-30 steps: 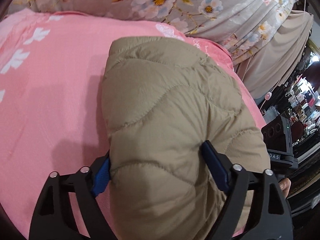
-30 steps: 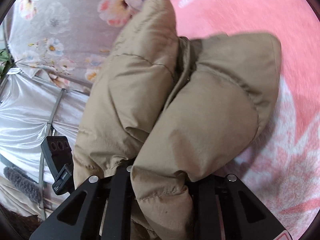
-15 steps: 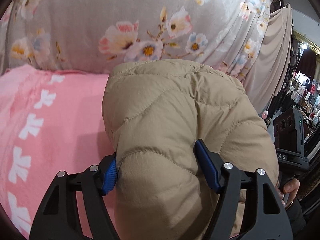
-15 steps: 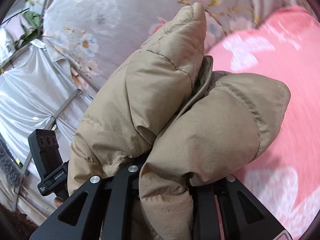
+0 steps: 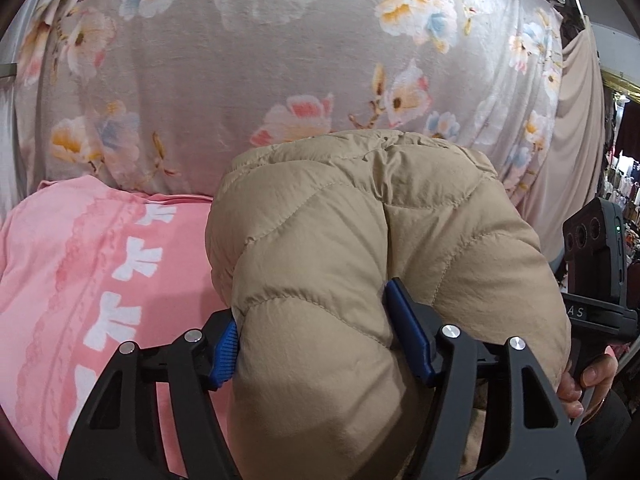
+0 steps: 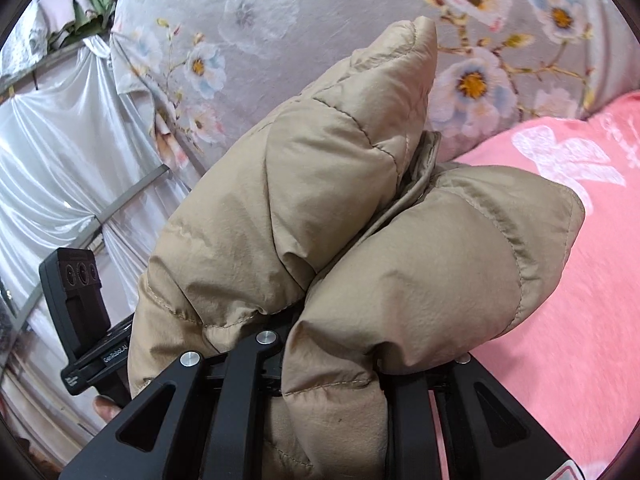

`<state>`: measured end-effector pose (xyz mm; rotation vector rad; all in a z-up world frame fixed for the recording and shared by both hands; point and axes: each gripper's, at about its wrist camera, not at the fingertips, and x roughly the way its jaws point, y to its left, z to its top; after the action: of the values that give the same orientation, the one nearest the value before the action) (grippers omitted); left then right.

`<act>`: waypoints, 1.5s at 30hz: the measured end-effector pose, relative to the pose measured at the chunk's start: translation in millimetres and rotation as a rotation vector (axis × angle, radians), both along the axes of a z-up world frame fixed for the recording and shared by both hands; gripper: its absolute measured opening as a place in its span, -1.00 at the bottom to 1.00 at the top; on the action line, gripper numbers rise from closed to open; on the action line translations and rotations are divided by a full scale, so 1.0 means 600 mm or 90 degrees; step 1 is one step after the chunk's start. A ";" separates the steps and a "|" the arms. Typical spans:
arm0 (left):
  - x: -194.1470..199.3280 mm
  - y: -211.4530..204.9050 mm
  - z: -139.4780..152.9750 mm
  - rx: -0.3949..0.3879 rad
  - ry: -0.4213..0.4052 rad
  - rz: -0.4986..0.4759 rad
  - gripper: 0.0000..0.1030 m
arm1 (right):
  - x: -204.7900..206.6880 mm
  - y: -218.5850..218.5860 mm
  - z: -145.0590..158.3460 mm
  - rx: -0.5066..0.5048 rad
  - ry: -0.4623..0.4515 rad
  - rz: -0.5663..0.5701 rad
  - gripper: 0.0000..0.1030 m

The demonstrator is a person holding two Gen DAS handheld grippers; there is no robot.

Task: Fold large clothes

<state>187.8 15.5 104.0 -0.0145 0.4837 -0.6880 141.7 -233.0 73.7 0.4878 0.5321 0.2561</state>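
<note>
A puffy tan quilted jacket (image 5: 360,220) fills the middle of the left wrist view, lifted above the pink bedspread (image 5: 80,280). My left gripper (image 5: 316,332) has its blue pads (image 5: 226,344) pressed into a thick fold of it, and its jaws are closing. In the right wrist view the same jacket (image 6: 320,200) bulges in two lobes over my right gripper (image 6: 332,360), which is shut on a bunched fold; its fingertips are buried in the fabric. Both grippers point slightly downward.
A grey floral cloth (image 5: 280,60) hangs behind the bed. The pink bedspread (image 6: 560,320) lies to the right in the right wrist view. A white satin drape (image 6: 48,160) and a beige curtain (image 5: 576,140) flank the bed. The person's hand (image 5: 588,376) holds the other gripper's body (image 5: 592,248).
Both grippers have risen with the jacket, so the floral cloth now fills the background. The left pads have squeezed closer together on the fold. The right wrist has rolled.
</note>
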 end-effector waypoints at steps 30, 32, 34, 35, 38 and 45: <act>0.045 0.153 -0.135 0.132 0.187 0.245 0.74 | -0.062 0.042 -0.121 -0.174 0.205 -0.150 0.04; 0.032 0.137 -0.112 0.151 0.171 0.271 0.80 | -0.070 0.066 -0.086 -0.193 0.184 -0.148 -0.47; 0.026 0.115 -0.092 0.155 0.160 0.281 0.86 | -0.060 0.106 -0.053 -0.214 0.170 -0.131 -0.64; 0.028 0.104 -0.087 0.163 0.156 0.289 0.86 | -0.053 0.124 -0.043 -0.222 0.159 -0.120 -0.76; 0.039 0.076 -0.087 0.193 0.152 0.325 0.87 | -0.024 0.178 -0.029 -0.283 0.132 -0.113 -0.78; 0.081 0.047 -0.140 0.228 0.202 0.342 0.87 | 0.052 0.231 -0.083 -0.376 0.157 -0.116 -0.78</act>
<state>236.2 43.6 20.1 0.0830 0.8637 -0.0628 173.0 -94.2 24.1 -0.0109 0.7642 -0.1416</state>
